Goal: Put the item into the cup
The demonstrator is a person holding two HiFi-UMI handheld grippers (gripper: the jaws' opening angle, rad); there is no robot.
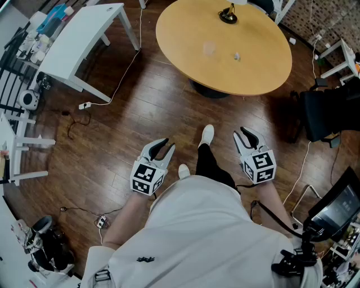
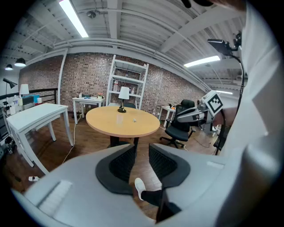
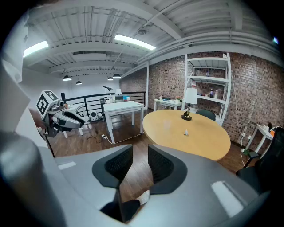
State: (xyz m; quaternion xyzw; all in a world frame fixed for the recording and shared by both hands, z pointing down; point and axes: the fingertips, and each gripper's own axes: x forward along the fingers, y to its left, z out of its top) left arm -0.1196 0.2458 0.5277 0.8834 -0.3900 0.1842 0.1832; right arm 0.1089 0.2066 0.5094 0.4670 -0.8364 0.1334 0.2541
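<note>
On the round wooden table (image 1: pixel 180 34) far ahead stands a clear cup (image 1: pixel 208 49), with a small pale item (image 1: pixel 237 56) lying just right of it. Both are seen again in the left gripper view, cup (image 2: pixel 120 119) and item (image 2: pixel 135 119), and in the right gripper view, cup (image 3: pixel 169 125) and item (image 3: pixel 186 132). My left gripper (image 1: pixel 166 145) and right gripper (image 1: pixel 243 132) hang over the floor near the person's legs, well short of the table. Each pair of jaws stands a narrow slit apart with nothing between, as the left gripper (image 2: pixel 142 153) and right gripper (image 3: pixel 140 155) views show.
A small lamp (image 1: pixel 228 16) stands at the table's far edge. A white desk (image 1: pixel 84 34) is at the left, a black office chair (image 1: pixel 326 112) at the right. Cables (image 1: pixel 107 101) trail across the wooden floor. The person's white shoe (image 1: pixel 207 135) is between the grippers.
</note>
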